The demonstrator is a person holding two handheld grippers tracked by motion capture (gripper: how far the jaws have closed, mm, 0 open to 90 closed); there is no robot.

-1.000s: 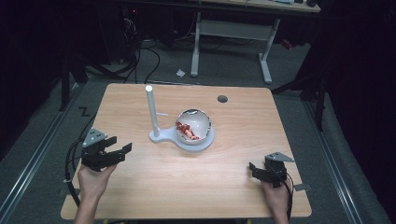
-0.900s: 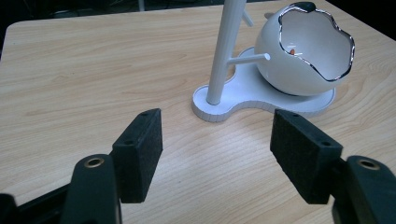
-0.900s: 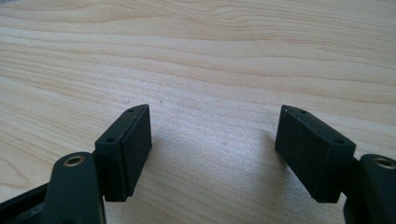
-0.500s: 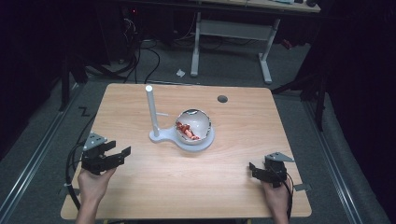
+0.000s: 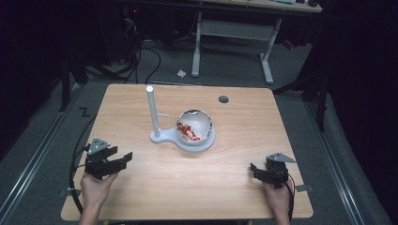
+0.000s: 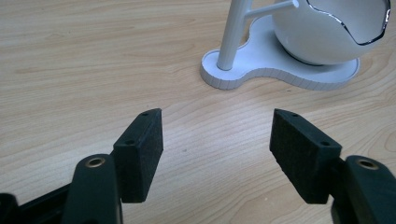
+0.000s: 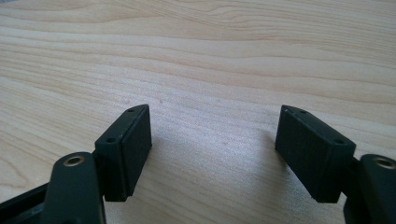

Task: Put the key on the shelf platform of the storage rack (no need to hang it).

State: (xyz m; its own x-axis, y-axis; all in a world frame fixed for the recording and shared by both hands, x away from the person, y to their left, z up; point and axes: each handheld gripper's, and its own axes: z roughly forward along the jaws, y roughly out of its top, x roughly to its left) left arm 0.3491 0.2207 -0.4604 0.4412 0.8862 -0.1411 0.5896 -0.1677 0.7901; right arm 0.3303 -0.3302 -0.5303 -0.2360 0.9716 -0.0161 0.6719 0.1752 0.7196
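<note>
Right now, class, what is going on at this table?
A person holds a claw in each hand over a wooden table. The left claw is open and points at a white stand that carries a cracked-open white ball with something red inside. The right claw is open too, low over bare wood. Neither grips anything.

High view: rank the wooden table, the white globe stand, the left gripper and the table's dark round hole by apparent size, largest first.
1. wooden table
2. white globe stand
3. left gripper, though nearer the camera
4. dark round hole
</note>
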